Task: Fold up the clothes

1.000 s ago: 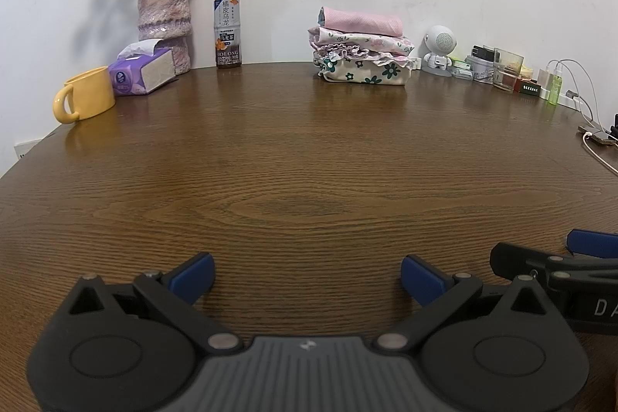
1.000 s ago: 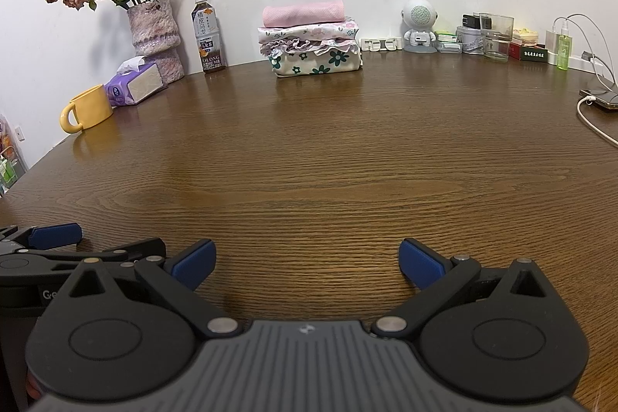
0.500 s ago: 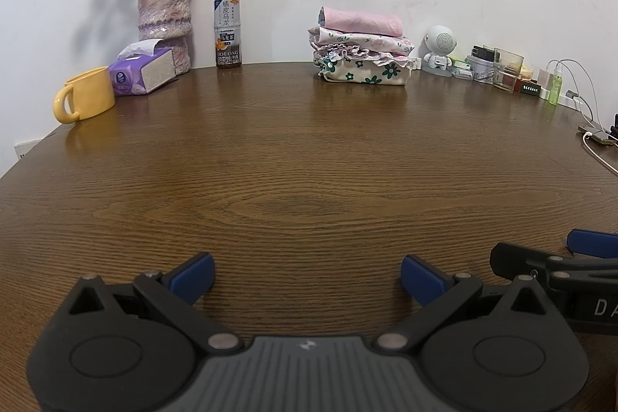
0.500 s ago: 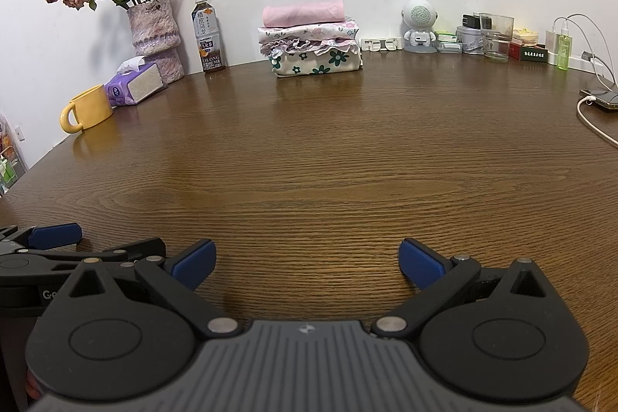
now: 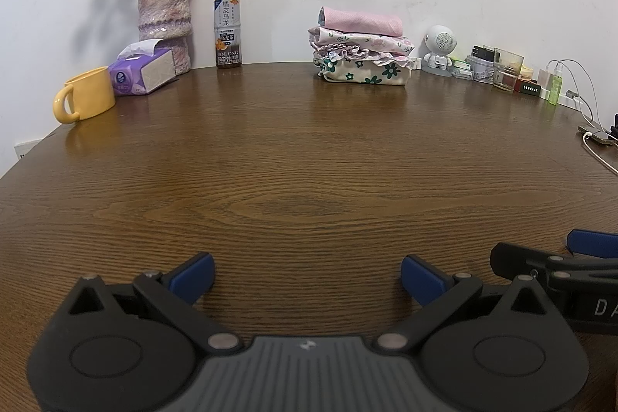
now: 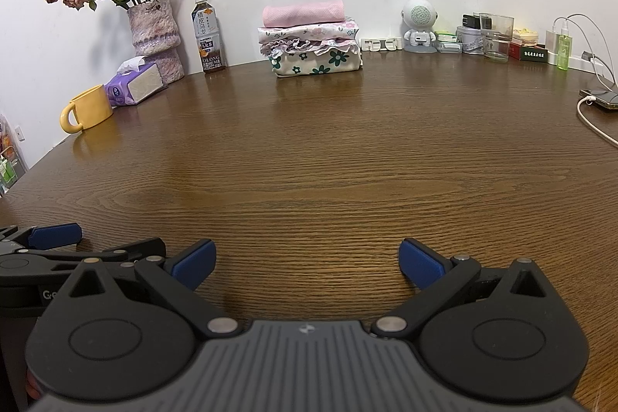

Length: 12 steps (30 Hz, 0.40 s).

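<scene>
Brown wood grain of the table [image 5: 309, 157] fills the space ahead of my left gripper [image 5: 307, 274], whose blue-padded fingers are spread wide with nothing between them. My right gripper [image 6: 305, 263] sits just beside it, spread the same way and also holding nothing. Compared with a second ago I find no difference: both tools sit low at the near edge exactly as before. The stack of folded clothes [image 5: 361, 52] stays at the far edge against the wall, a pink piece on top and floral ones below, well apart from both grippers. Left of it stand the tea bottle [image 5: 228, 27], vase [image 5: 165, 21], tissue pack [image 5: 141, 72] and yellow mug [image 5: 87, 99], all unmoved.
</scene>
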Motion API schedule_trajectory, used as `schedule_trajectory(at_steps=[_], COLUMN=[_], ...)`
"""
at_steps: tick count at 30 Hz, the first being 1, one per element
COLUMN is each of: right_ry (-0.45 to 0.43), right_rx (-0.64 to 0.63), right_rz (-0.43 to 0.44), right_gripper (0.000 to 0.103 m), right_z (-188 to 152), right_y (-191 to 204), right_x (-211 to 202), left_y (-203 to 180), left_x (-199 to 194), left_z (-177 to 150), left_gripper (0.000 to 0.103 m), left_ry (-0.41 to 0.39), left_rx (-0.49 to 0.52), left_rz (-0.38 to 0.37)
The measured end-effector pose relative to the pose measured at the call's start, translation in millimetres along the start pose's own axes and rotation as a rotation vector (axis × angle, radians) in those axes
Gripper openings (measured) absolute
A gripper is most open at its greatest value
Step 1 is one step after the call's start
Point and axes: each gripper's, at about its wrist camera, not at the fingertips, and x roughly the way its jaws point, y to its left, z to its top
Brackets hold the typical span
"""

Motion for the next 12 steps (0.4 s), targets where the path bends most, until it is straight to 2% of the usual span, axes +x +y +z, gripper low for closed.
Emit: schedule_trajectory(at_steps=[12], right_ry=[0.002], right_rx=[-0.004], right_rz=[-0.002], right_gripper=[0.103], right_z=[-0.5], right_y=[0.8], right_x=[0.2], left_y=[1.3], left_x=[0.6], left_z=[0.3], left_gripper=[0.103], left_ry=[0.001], left_rx=[-0.001], left_rz=[0.007])
